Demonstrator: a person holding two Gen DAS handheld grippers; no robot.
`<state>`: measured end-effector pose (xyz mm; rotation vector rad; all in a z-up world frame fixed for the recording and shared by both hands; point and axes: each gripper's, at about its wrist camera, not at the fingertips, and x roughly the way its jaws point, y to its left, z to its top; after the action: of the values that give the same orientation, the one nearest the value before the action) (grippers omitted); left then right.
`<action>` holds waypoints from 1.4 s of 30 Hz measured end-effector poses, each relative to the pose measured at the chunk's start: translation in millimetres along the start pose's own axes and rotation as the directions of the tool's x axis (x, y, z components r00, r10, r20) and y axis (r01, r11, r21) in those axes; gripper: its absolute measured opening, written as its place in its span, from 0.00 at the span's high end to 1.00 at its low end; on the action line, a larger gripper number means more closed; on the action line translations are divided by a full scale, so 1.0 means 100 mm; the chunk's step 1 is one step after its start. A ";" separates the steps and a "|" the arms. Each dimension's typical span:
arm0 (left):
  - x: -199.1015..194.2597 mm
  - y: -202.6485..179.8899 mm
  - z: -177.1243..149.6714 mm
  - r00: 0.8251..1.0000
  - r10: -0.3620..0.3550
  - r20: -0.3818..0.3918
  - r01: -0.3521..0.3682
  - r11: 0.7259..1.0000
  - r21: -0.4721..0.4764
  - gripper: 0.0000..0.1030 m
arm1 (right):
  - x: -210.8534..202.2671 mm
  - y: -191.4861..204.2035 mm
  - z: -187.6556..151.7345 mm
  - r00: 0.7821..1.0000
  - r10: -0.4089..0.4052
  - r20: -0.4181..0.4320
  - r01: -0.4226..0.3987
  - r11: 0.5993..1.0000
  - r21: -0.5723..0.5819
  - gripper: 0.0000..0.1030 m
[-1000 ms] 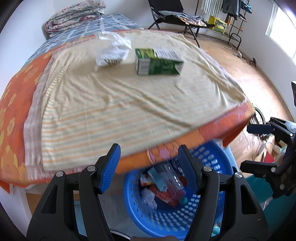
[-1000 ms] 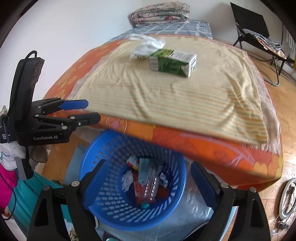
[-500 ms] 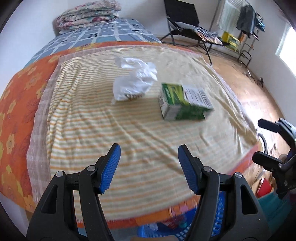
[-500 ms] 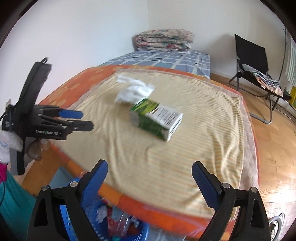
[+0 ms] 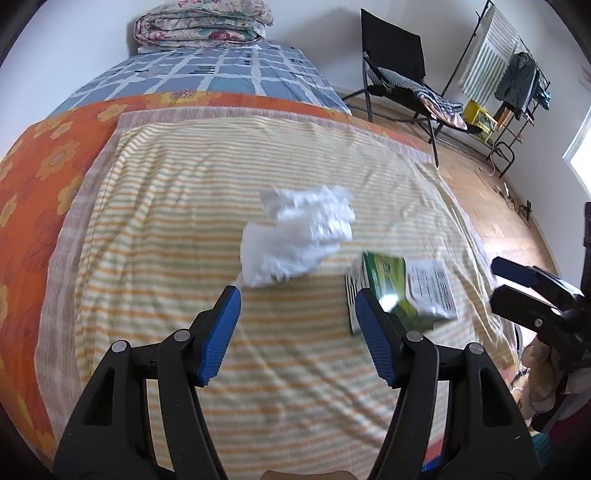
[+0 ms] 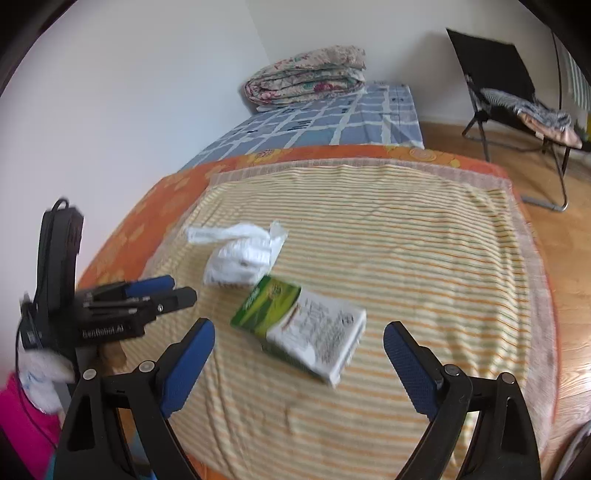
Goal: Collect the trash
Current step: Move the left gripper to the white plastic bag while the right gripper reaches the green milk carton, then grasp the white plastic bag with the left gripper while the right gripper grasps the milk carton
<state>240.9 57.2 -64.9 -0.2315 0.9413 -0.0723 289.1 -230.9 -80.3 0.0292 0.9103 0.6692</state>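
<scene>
A crumpled white plastic bag lies on the striped cloth of the bed. Beside it lies a green and white carton on its side. My left gripper hovers open just short of the bag, nothing between its blue pads. My right gripper hangs open above the near end of the carton, pads well apart and touching nothing. Each gripper shows from the side in the other's view: the right gripper at the right edge, the left gripper at the left.
The bed carries a yellow striped cloth over an orange flowered sheet. A folded quilt sits at the far end. A black folding chair and a drying rack stand on the wooden floor to the right.
Both grippers have swung up from the blue trash basket below the bed edge and moved in over the bed. Bag and carton now look much nearer; the basket has left view.
</scene>
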 end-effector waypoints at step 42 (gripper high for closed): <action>0.70 0.04 0.09 0.996 0.035 -0.076 -0.031 0.998 0.054 0.43 | 0.76 0.25 -0.37 0.963 -0.087 -0.254 0.008 0.955 -0.295 0.28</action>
<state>289.0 51.4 -115.8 -0.1649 1.0185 -0.0756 281.4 -178.7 -151.0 -0.3535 1.0565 0.7684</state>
